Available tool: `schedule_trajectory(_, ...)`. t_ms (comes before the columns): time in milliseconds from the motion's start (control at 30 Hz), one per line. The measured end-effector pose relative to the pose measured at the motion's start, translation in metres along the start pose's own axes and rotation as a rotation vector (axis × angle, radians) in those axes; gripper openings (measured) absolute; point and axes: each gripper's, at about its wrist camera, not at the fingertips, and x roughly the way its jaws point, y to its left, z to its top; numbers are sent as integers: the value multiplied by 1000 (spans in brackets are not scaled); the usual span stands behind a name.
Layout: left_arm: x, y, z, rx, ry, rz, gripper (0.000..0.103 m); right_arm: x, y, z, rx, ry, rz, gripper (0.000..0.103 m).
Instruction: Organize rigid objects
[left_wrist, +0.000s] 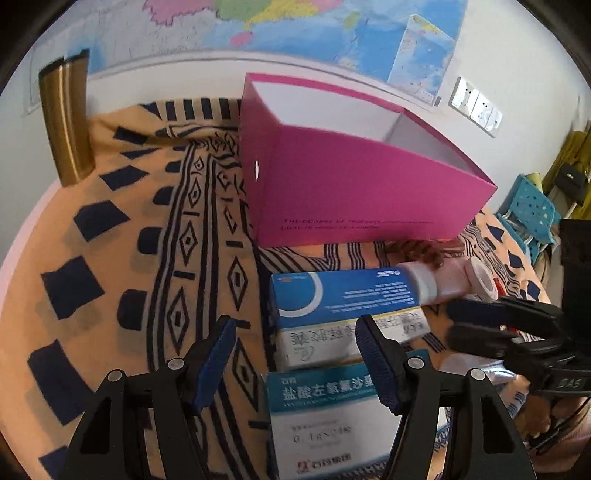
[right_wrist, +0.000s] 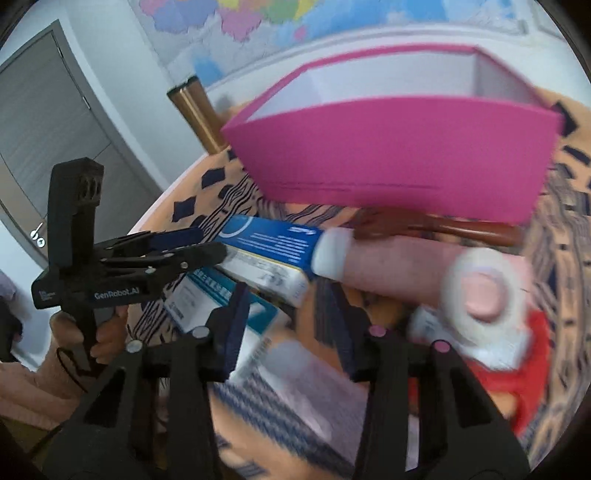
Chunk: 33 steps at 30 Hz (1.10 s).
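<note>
We hold both tongs, left and right, apart and empty over medicine boxes on the surface, the open pink box waiting just beyond to receive them.

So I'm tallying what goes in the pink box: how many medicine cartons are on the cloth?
2 clearly: the blue-and-white carton lies beside the pink bottle; the teal-banded carton lies nearer, between the left gripper fingers, untouched. Blur may hide others.
</note>
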Motion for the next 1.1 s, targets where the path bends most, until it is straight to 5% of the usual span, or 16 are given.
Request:
schedule_trajectory(133,7,6,-2,-8,26,-52,66,26,0,6,21,53,-10,46)
schedule_trajectory(267,9,9,-1,-12,44,-122,54,38,2,7,38,66,16,46)
schedule_trajectory(500,0,9,1,-20,31,-127,52,44,6,13,37,50,23,46)
schedule_trajectory(800,-38,-12,22,21,-57,-151,52,5,22,29,-37,-36,16,46)
schedule_trajectory(1100,-64,-41,77,114,-173,-148,52,-44,24,60,-81,-164,-11,46)
